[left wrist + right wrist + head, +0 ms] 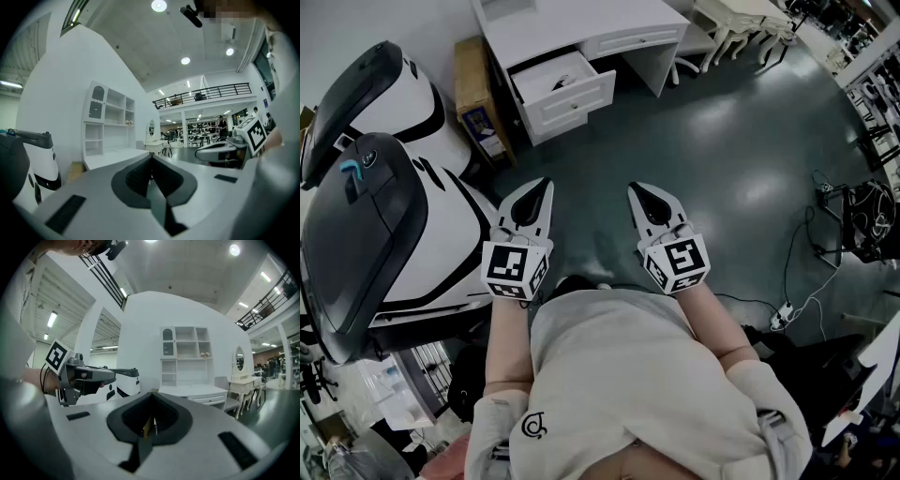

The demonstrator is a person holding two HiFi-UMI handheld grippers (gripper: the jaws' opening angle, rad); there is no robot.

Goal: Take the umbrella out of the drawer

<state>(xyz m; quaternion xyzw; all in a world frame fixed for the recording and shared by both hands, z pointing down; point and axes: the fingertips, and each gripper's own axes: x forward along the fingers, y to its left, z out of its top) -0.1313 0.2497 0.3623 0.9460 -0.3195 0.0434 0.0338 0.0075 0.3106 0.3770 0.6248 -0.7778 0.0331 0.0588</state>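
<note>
Head view shows both tools held side by side at mid-frame, pointing toward the top of the picture. The left hand-held gripper has its jaws pressed together with nothing between them; the left gripper view confirms this, the dark pads meeting at the tip. The right hand-held gripper is likewise closed and empty; in the right gripper view its tips meet, leaving only a thin slit lower down through which something yellowish-brown in the background shows.

The drawer stands pulled out of the white worktop at the upper middle of the frame, well apart from both tools and up and a little left of the right one. A small dark shape lies inside it, too small to make out as the umbrella. Bare dark floor lies between the jaws and the drawer.

A cardboard box stands just beside the worktop, on its left. Large white-and-black machines fill the left side of the frame, close to the left tool. Cables and a power strip lie on the floor at the right. A white shelf unit rises behind the worktop in the right gripper view.
</note>
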